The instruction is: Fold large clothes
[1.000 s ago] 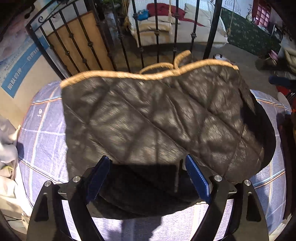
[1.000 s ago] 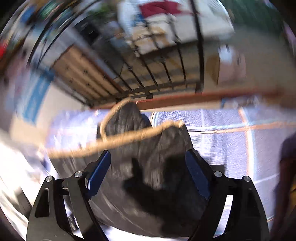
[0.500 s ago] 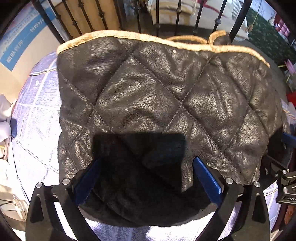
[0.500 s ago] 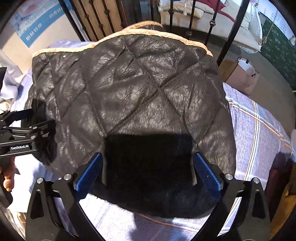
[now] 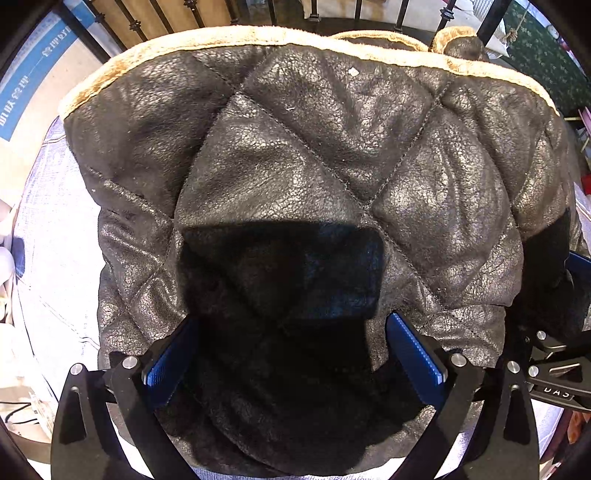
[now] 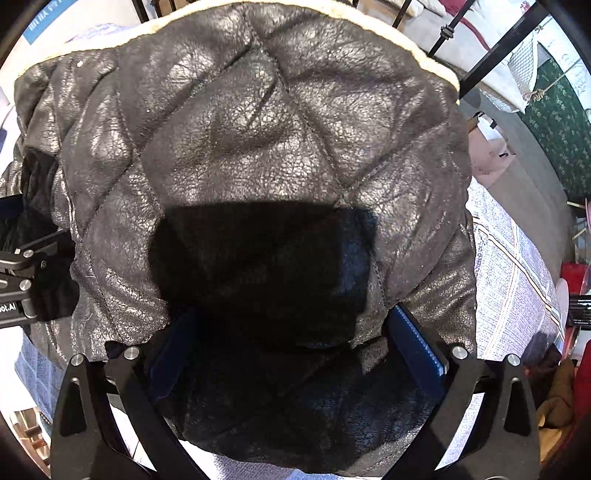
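A black quilted jacket (image 5: 314, 177) with a tan fleece edge (image 5: 258, 35) lies folded flat on a checked cloth (image 5: 55, 240) and fills both views. My left gripper (image 5: 293, 354) hangs just above its near left part, pointing straight down. Its blue pads (image 5: 413, 350) stand wide apart, gripping nothing. My right gripper (image 6: 295, 347) is open in the same way over the near right part of the jacket (image 6: 280, 140). Each gripper casts a dark shadow on the leather. The right gripper's body (image 5: 554, 373) shows at the left view's right edge, and the left gripper's body (image 6: 22, 284) at the right view's left edge.
A black iron railing (image 5: 314, 11) runs close behind the jacket's far edge, with a sofa (image 6: 491, 22) and green carpet (image 6: 557, 122) beyond. Pale clothes (image 5: 5, 258) lie off the cloth's left edge. Bare checked cloth (image 6: 509, 280) shows to the jacket's right.
Both grippers have come down close over the jacket, which now fills the views. Their jaws have spread wider. The right view, blurred a second ago, is steady.
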